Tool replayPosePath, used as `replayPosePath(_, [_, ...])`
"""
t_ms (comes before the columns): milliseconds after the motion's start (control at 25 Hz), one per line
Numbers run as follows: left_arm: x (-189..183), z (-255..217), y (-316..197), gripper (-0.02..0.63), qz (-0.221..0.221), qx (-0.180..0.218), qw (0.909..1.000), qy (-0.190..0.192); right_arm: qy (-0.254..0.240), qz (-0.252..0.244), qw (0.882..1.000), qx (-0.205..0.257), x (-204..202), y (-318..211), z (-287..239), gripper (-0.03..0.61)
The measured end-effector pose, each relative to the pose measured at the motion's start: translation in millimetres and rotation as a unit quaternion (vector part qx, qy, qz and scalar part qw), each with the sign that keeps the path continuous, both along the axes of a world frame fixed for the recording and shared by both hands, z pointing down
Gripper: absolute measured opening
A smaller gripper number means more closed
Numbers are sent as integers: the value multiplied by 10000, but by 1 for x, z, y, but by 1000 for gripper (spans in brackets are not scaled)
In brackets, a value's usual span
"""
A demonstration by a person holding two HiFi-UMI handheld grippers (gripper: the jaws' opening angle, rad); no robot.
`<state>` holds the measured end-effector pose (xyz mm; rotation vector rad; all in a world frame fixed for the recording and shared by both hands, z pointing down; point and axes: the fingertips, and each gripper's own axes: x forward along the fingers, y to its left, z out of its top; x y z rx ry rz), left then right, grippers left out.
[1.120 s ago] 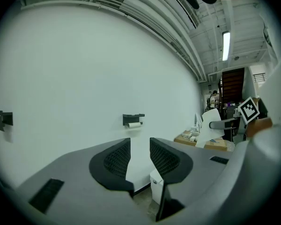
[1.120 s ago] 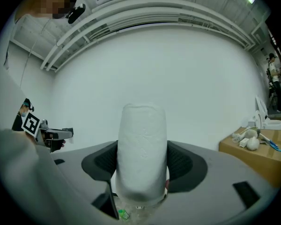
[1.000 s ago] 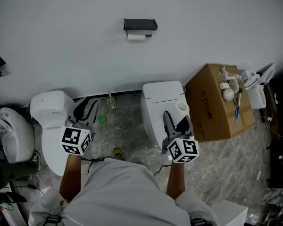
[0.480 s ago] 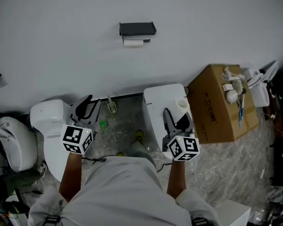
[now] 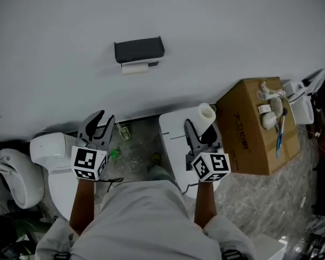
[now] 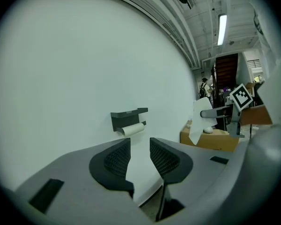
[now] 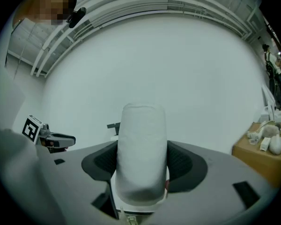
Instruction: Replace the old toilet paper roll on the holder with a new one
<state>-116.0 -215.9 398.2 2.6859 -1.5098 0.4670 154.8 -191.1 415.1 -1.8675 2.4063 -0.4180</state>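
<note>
A black wall holder (image 5: pixel 139 50) carries the thin old roll (image 5: pixel 135 67) under its shelf; the left gripper view shows the same holder (image 6: pixel 128 117) and old roll (image 6: pixel 132 129) straight ahead. My left gripper (image 5: pixel 101 122) is open and empty, still well short of the wall; in its own view the left gripper (image 6: pixel 140 150) shows a clear gap. My right gripper (image 5: pixel 201 128) is shut on a full white new roll (image 5: pixel 207 114), which stands upright between the jaws. That new roll (image 7: pixel 141 153) fills the right gripper (image 7: pixel 141 162) view and hides most of the holder (image 7: pixel 113 126).
A white toilet (image 5: pixel 51 150) stands below left, with another white fixture (image 5: pixel 13 172) at the far left. A toilet tank (image 5: pixel 172 131) sits under my right gripper. A cardboard box (image 5: pixel 257 126) with small items on top stands at the right. Plastic sheeting (image 5: pixel 138 145) covers the floor.
Both grippers and the person have moved closer to the wall. In the head view the holder now looks larger and sits lower and further left. The jaws have not changed.
</note>
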Motion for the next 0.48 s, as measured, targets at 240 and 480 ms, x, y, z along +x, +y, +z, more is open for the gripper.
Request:
replayPosePath(240, [25,9,-64,124,-185,-195,9996,83,-4,-205,9997,-103,24,-74,8,302])
replayPosePath(480, [47,22,-109,127,-319,-254,9989,-227,-139,-368,9991,-127,42,-128,11,302])
